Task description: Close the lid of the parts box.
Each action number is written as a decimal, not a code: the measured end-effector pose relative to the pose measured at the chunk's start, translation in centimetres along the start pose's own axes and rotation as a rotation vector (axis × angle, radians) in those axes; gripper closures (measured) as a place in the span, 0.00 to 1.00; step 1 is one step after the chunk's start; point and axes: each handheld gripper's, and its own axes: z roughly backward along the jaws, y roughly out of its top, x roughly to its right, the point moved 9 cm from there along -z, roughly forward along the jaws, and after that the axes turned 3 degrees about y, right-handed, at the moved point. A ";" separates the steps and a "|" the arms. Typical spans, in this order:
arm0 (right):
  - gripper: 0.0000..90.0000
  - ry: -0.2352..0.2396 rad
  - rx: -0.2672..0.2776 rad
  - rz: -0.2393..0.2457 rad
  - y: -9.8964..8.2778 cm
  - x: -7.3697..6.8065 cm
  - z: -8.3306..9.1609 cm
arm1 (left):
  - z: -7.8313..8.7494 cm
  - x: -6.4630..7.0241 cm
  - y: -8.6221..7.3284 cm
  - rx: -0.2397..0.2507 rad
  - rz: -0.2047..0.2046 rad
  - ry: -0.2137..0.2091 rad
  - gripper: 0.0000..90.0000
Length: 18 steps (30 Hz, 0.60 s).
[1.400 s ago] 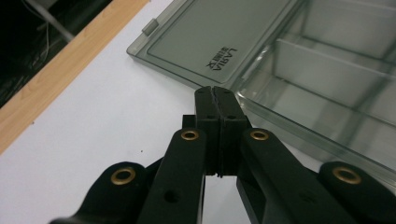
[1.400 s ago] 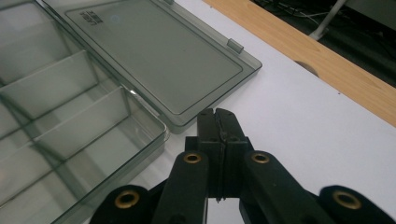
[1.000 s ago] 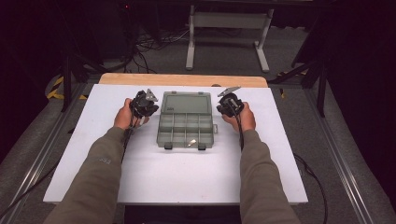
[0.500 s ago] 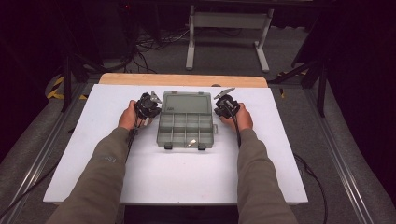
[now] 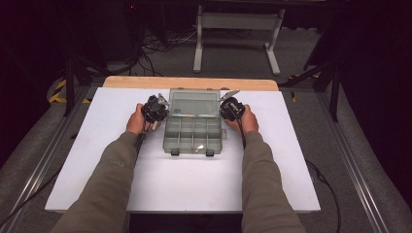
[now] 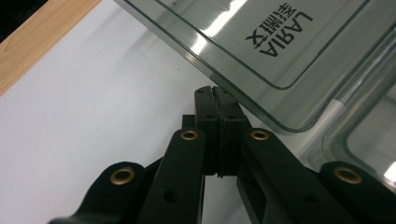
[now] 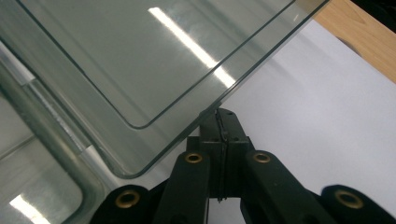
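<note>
White tabletop [image 5: 97, 160] bearing a clear organizer box [image 5: 193, 128], its raised lid's [image 6: 261, 42] far edge cropped, flanked by left gripper [image 6: 215, 95] and right gripper [image 7: 219, 116], both pressed closed, empty.

We see the compartment box [image 5: 193, 136] lying on the white board [image 5: 97, 160], near its middle, and the board on the wooden table [image 5: 145, 81], which shows behind the board's far edge. The lid [image 5: 193, 103] stands open behind the box's tray. The left gripper [image 5: 156, 109] sits just left of the lid, the right gripper [image 5: 230, 108] just right of it. A metal stand [image 5: 238, 29] is on the floor behind the table.
</note>
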 end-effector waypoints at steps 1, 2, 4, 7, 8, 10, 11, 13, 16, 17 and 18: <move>1.00 0.002 0.007 -0.005 0.0 0.0 0.0 | 0.0 -0.1 0.0 -0.003 -0.001 0.005 1.00; 1.00 0.002 0.007 -0.005 0.0 0.0 0.0 | 0.0 -0.1 0.0 -0.003 -0.001 0.005 0.99; 1.00 -0.006 0.023 -0.018 0.1 0.1 -0.1 | -0.1 -0.2 0.1 -0.003 0.006 0.016 0.99; 1.00 -0.033 0.038 -0.024 0.2 0.3 -0.2 | -0.4 -0.1 0.4 0.008 0.019 0.026 0.99; 1.00 -0.038 0.045 -0.025 0.2 0.3 -0.2 | -0.4 -0.2 0.4 0.006 0.020 0.028 0.99; 1.00 -0.036 0.082 -0.047 0.3 0.4 0.0 | -0.5 -0.2 0.5 0.018 0.021 0.041 0.99; 1.00 -0.036 0.082 -0.047 0.3 0.4 0.0 | -0.5 -0.2 0.5 0.018 0.021 0.041 0.99; 1.00 -0.054 0.088 -0.043 0.4 0.5 0.1 | -0.3 -0.4 0.8 0.035 0.030 0.058 0.99; 1.00 -0.067 0.130 -0.038 0.9 0.5 0.6 | 0.1 -0.6 1.2 0.061 0.033 0.081 1.00; 1.00 -0.067 0.130 -0.038 0.9 0.5 0.6 | 0.1 -0.6 1.2 0.061 0.033 0.081 0.99; 1.00 -0.079 0.151 -0.038 1.2 0.5 0.9 | 0.2 -0.7 1.3 0.065 0.030 0.088 0.99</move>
